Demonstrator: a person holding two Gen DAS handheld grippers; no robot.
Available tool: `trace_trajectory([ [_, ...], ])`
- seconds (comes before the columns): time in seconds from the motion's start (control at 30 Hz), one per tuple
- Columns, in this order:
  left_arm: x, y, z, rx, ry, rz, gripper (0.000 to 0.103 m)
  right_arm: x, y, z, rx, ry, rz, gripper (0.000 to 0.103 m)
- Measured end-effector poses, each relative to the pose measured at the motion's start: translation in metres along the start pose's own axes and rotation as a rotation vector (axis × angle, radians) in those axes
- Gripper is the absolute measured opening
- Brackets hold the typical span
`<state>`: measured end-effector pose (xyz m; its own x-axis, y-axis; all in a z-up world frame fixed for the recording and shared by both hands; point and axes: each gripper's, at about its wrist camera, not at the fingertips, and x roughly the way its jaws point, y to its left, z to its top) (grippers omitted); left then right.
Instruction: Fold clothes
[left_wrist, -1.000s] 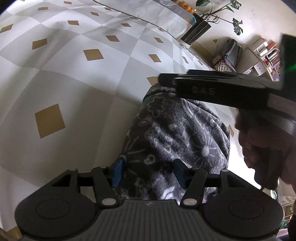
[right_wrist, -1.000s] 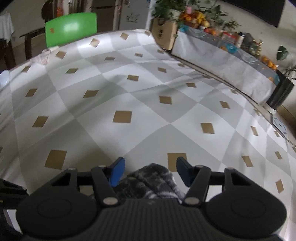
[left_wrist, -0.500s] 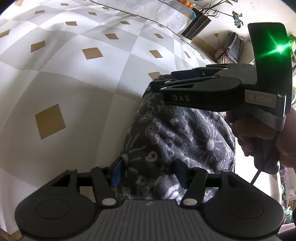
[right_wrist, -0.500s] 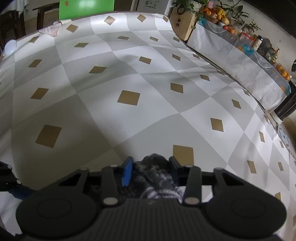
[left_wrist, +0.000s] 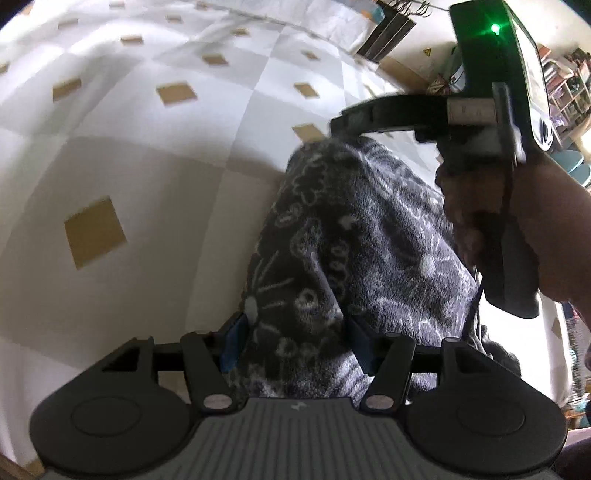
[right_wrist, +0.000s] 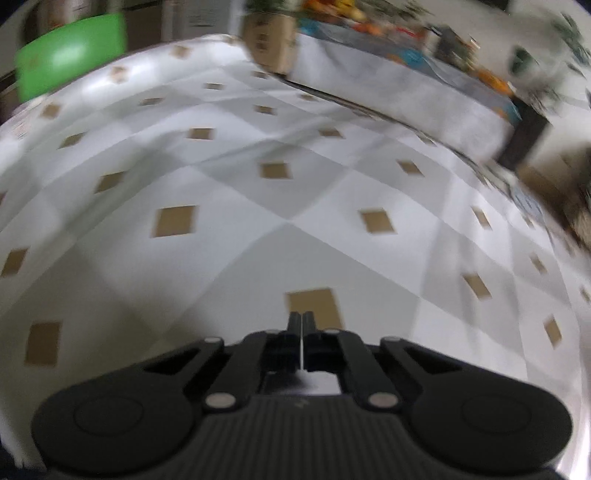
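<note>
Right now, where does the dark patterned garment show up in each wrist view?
Left wrist view: the dark patterned garment fills the centre and lower right, running between the left tool fingers.
Right wrist view: not in it; the right tool fingers are pressed together, nothing visible between them.
Shared landmark: the checkered tablecloth.

Each wrist camera looks forward along its own fingers, close above the checked tablecloth (left_wrist: 110, 147) both views share, while the left one also catches the right gripper (left_wrist: 343, 123).

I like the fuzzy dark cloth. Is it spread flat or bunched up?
Bunched up. The fuzzy dark cloth rises in humped folds between the left gripper fingers.
</note>
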<state>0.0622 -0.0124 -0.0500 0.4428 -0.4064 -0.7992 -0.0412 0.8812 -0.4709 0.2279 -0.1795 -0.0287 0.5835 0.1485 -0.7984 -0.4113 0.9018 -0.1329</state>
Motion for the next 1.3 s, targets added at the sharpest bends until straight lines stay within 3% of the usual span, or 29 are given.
trace_trajectory([
  [0.1,0.000,0.000,0.000,-0.001,0.003,-0.001,0.059,-0.008,-0.012,0.005,0.061,-0.022,0.132,0.005],
  [0.13,0.000,0.000,0.000,0.001,0.003,0.003,0.061,-0.008,-0.010,0.006,0.045,-0.018,0.133,0.006],
  [0.23,0.000,0.001,0.000,-0.015,0.005,0.003,0.062,-0.004,-0.001,0.004,-0.009,0.008,0.106,0.017],
  [0.3,0.001,0.003,0.000,-0.033,0.010,-0.002,0.063,-0.001,0.006,0.003,-0.046,0.025,0.087,0.031],
  [0.4,0.001,0.003,0.001,-0.029,0.011,0.003,0.064,0.003,0.015,0.002,-0.101,0.051,0.059,0.037],
  [0.67,0.001,0.002,-0.001,-0.022,0.010,0.014,0.065,0.014,0.040,-0.002,-0.247,0.119,-0.015,0.039],
  [0.8,0.003,0.004,0.000,-0.030,0.017,0.014,0.066,0.026,0.025,-0.001,-0.161,0.131,-0.153,0.038],
  [0.93,0.002,0.007,0.002,-0.062,0.025,0.005,0.067,0.017,-0.001,0.003,-0.001,0.092,-0.078,0.038],
  [1.07,-0.006,0.003,0.006,-0.047,-0.013,0.027,0.065,-0.004,-0.009,0.003,-0.004,0.039,-0.047,0.041],
  [1.3,-0.015,0.003,0.014,-0.044,-0.095,0.072,0.065,-0.046,-0.030,-0.008,0.041,-0.015,0.121,0.045],
])
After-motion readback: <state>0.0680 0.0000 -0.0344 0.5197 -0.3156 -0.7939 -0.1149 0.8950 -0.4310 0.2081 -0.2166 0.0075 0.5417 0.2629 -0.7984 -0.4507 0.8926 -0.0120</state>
